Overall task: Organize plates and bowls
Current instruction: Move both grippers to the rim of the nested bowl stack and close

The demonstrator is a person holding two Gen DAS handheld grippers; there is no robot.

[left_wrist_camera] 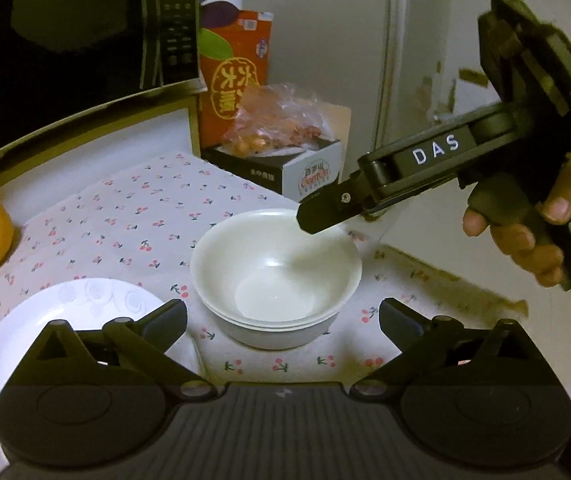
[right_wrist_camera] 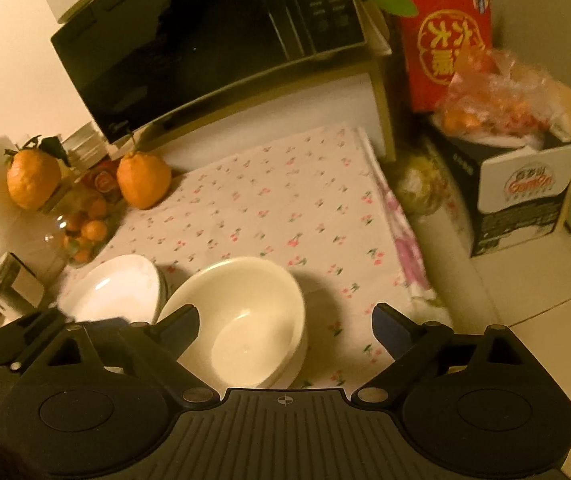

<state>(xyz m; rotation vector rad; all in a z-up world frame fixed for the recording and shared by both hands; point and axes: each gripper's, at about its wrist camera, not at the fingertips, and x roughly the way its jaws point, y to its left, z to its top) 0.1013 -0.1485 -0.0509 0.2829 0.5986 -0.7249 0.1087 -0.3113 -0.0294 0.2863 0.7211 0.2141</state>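
Nested white bowls [left_wrist_camera: 277, 276] stand on the cherry-print cloth [left_wrist_camera: 133, 208], just ahead of my left gripper [left_wrist_camera: 283, 316], which is open with its fingers wide on either side and touching nothing. A white plate [left_wrist_camera: 65, 320] with an embossed rim lies to the left, partly under the gripper body. One finger [left_wrist_camera: 325, 208] of my right gripper, held by a hand [left_wrist_camera: 525, 240], hangs over the bowls' far right rim. In the right wrist view, the bowls [right_wrist_camera: 245, 320] sit between the wide-open fingers of my right gripper [right_wrist_camera: 285, 320], and stacked white plates [right_wrist_camera: 113, 292] lie to their left.
A black microwave [right_wrist_camera: 205, 40] sits on a shelf over the back of the cloth. Two large oranges [right_wrist_camera: 143, 180] and a jar of small ones [right_wrist_camera: 85, 232] stand at the left. At the back right are a red carton [right_wrist_camera: 449, 32] and a box with bagged fruit [right_wrist_camera: 517, 184].
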